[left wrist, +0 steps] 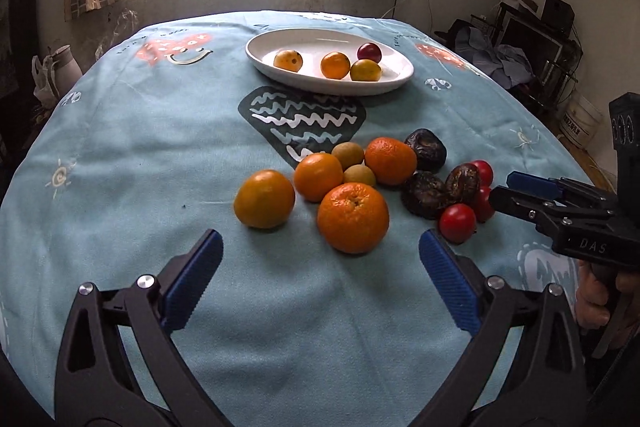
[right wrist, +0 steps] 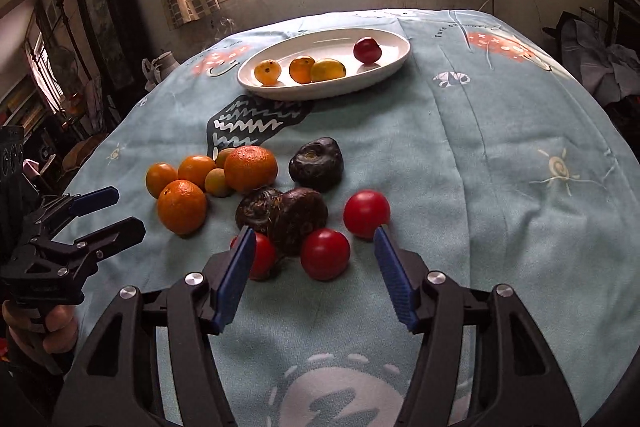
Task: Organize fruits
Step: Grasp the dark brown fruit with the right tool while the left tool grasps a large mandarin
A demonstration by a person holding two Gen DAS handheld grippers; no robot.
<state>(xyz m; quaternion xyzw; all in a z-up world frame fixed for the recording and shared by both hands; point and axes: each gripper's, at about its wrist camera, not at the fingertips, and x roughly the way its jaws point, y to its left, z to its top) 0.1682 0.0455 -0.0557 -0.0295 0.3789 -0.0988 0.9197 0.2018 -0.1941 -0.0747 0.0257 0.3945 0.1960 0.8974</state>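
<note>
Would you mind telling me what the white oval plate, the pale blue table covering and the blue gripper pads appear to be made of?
The white oval plate looks like glazed ceramic: glossy, with window glare, though melamine is possible. The pale blue table covering seems soft matte woven fabric; it creases and carries printed motifs. The blue gripper pads look like ribbed rubber or plastic, judging by their fine ridges.

Black tongs, ribbed blue pads, silver screws

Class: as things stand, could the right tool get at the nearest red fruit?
Probably yes. The right tool is open, and the nearest red fruit sits just ahead between its fingers, with nothing in front.
</note>
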